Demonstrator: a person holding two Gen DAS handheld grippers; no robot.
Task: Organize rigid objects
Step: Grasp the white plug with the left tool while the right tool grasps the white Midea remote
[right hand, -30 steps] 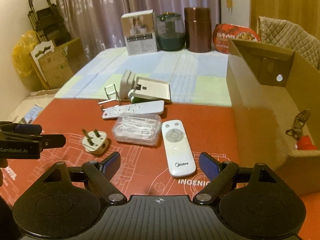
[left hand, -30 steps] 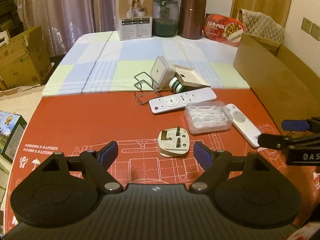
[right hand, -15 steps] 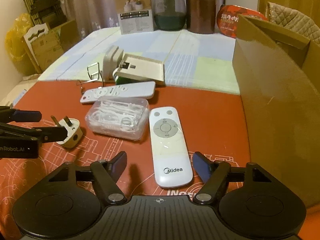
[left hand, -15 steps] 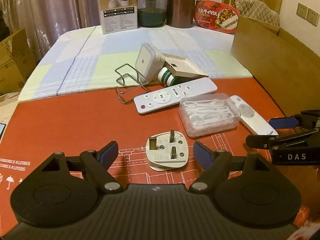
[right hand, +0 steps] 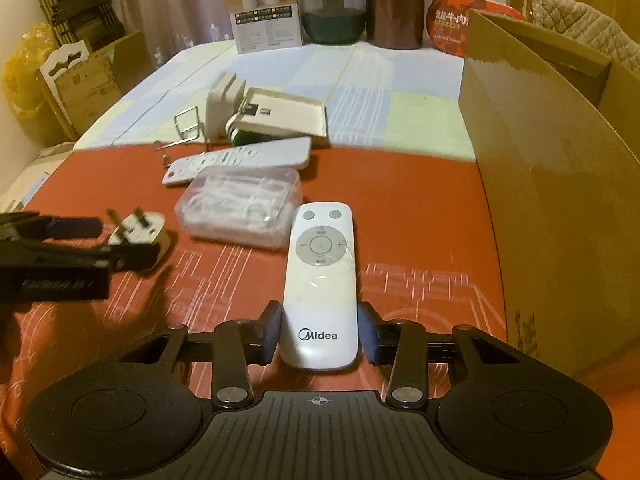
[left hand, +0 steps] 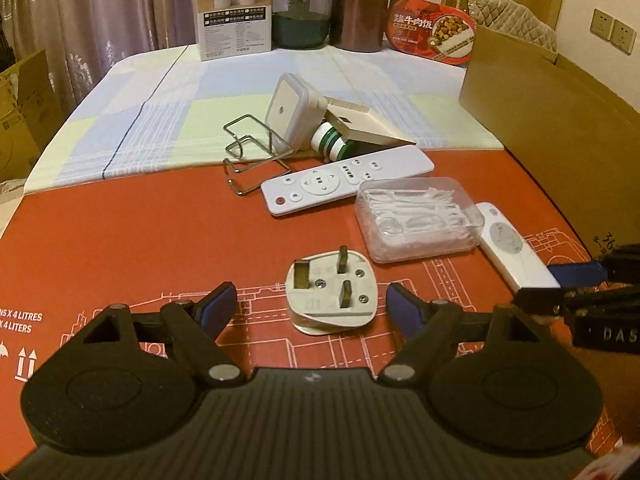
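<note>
A white Midea remote [right hand: 320, 280] lies on the red mat [right hand: 420, 208]. My right gripper [right hand: 319, 334] straddles its near end; the jaws are closing and both pads touch the remote's sides. A white three-pin plug [left hand: 331, 292] lies pins up on the mat. My left gripper [left hand: 311, 306] stands open around its near end, the pads clear of it. In the left wrist view the right gripper [left hand: 560, 284] shows at the right edge over the remote [left hand: 516, 252]. In the right wrist view the left gripper [right hand: 80, 240] shows beside the plug [right hand: 138, 234].
A clear box of floss picks [left hand: 418, 218], a long white remote [left hand: 348, 182], a wire rack [left hand: 252, 148], a white square adapter [left hand: 288, 110] and a green-white bottle [left hand: 332, 144] lie further back. A tall open cardboard box [right hand: 540, 200] stands at the right. Jars and a carton line the far edge.
Both grippers have come down toward the mat. The right jaws have closed from wide apart onto the sides of the Midea remote. The left jaws stay open around the plug.
</note>
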